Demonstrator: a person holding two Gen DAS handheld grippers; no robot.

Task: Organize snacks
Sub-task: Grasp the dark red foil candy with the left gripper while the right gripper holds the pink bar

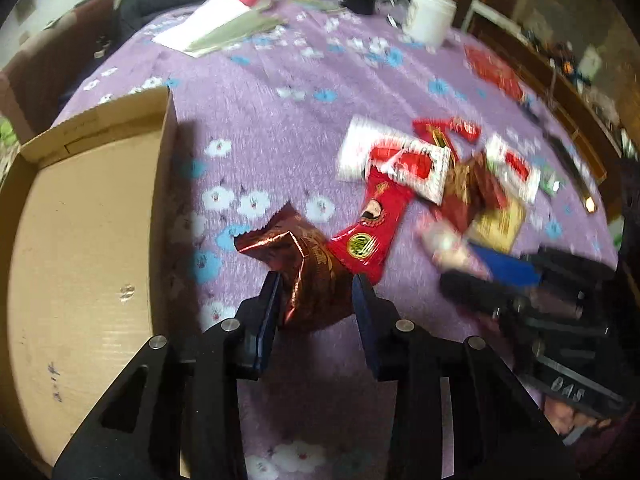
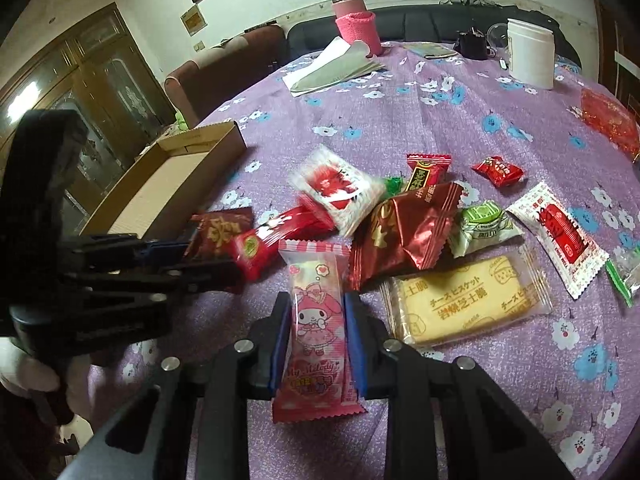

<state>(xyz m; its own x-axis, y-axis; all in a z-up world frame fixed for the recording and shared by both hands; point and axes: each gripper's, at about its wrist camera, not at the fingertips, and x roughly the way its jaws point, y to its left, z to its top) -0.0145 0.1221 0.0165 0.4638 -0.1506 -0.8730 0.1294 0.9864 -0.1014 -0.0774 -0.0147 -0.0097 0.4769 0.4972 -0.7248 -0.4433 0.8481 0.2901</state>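
My left gripper [image 1: 316, 282] is shut on a dark red foil snack packet [image 1: 308, 276], just right of an open cardboard box [image 1: 80, 240]. My right gripper [image 2: 314, 300] is shut on a pink My Melody snack packet [image 2: 316, 320] that stands between its blue pads. A pile of snacks lies on the purple floral tablecloth [image 2: 400, 120]: a long red packet [image 1: 370, 228], a white and red packet [image 2: 340, 188], a crumpled red foil packet [image 2: 404, 232], a cheese biscuit [image 2: 464, 300]. The left gripper also shows in the right wrist view [image 2: 188, 256], at the left, holding its packet [image 2: 220, 232].
A pink-wrapped flask [image 2: 354, 20], folded papers [image 2: 332, 68], a white jar [image 2: 530, 54] and a dark cup [image 2: 474, 46] stand at the far side. A red bag [image 2: 608, 120] lies at the right edge. A sofa and a wooden cabinet stand behind the table.
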